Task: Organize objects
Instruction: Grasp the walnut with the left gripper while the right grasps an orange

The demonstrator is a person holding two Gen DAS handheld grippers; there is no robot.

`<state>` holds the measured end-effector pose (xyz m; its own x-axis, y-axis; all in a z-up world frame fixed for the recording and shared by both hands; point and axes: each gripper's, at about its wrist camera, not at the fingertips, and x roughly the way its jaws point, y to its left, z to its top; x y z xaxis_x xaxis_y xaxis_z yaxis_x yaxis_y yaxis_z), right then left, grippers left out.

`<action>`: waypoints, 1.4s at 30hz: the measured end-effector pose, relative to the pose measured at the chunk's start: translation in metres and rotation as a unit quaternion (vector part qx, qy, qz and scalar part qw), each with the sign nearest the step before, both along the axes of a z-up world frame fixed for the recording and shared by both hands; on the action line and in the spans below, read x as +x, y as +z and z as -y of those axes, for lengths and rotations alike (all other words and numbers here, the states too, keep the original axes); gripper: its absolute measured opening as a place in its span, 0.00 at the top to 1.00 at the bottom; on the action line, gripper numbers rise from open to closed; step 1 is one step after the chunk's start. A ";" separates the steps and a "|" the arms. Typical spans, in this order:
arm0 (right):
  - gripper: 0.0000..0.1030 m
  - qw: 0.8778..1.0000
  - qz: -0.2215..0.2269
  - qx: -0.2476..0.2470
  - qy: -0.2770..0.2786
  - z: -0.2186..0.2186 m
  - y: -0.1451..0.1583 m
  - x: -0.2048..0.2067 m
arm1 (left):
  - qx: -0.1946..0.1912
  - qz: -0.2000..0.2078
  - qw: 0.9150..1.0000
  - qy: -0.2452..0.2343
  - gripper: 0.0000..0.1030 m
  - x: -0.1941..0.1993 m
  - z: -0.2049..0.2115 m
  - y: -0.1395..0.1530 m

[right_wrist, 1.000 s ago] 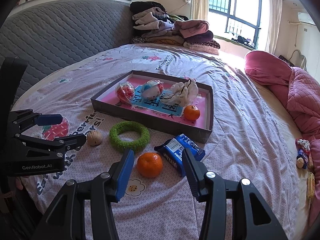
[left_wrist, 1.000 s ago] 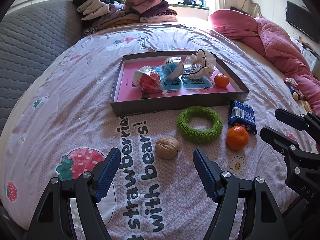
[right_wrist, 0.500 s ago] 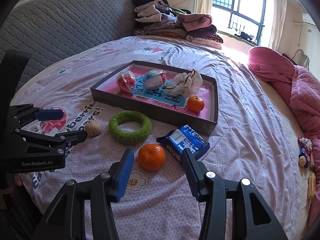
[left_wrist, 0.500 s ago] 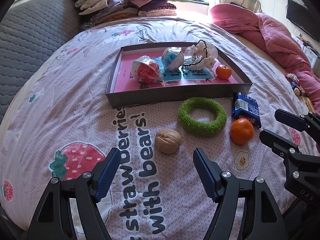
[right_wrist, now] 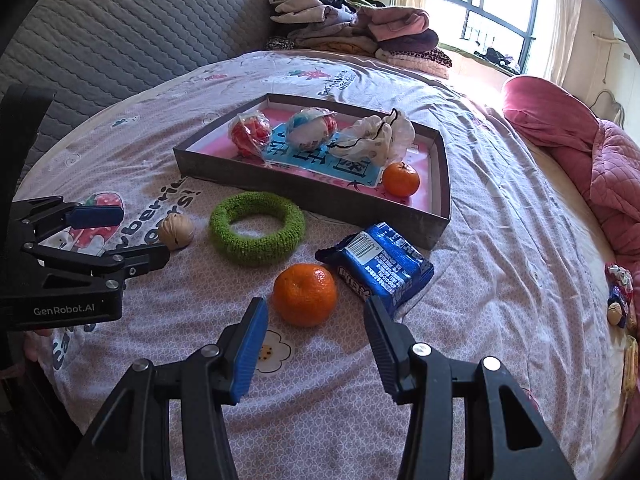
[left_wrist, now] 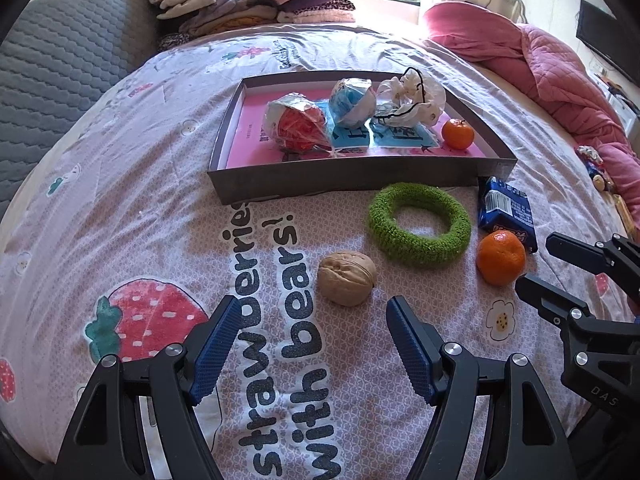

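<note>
A walnut (left_wrist: 346,277) lies on the bedspread just ahead of my open, empty left gripper (left_wrist: 312,312). A tangerine (right_wrist: 304,294) lies just ahead of my open, empty right gripper (right_wrist: 314,312). Between them lies a green ring (left_wrist: 419,224), with a blue snack packet (right_wrist: 376,264) to the right. Behind stands a shallow grey tray (left_wrist: 344,178) with a pink floor, holding two wrapped balls, a white bag and a second tangerine (left_wrist: 457,133). The walnut also shows in the right wrist view (right_wrist: 176,231).
Folded clothes (left_wrist: 256,4) are piled at the head of the bed by the grey quilted headboard (right_wrist: 132,36). A pink quilt (left_wrist: 552,64) lies along the right side. Small toys (right_wrist: 618,296) sit near the right edge.
Both grippers have moved forward and lower toward the bed. The walnut and the tangerine are now closer to the fingertips. Nothing was taken hold of.
</note>
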<state>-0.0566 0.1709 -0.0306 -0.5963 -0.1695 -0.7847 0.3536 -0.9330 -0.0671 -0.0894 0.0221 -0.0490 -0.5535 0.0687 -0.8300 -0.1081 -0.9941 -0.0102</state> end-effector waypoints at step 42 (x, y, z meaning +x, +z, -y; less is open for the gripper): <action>0.60 1.000 0.017 -0.007 -0.011 0.013 -0.027 -0.022 | 0.030 -0.008 0.999 -0.018 0.46 -0.024 -0.003 -0.020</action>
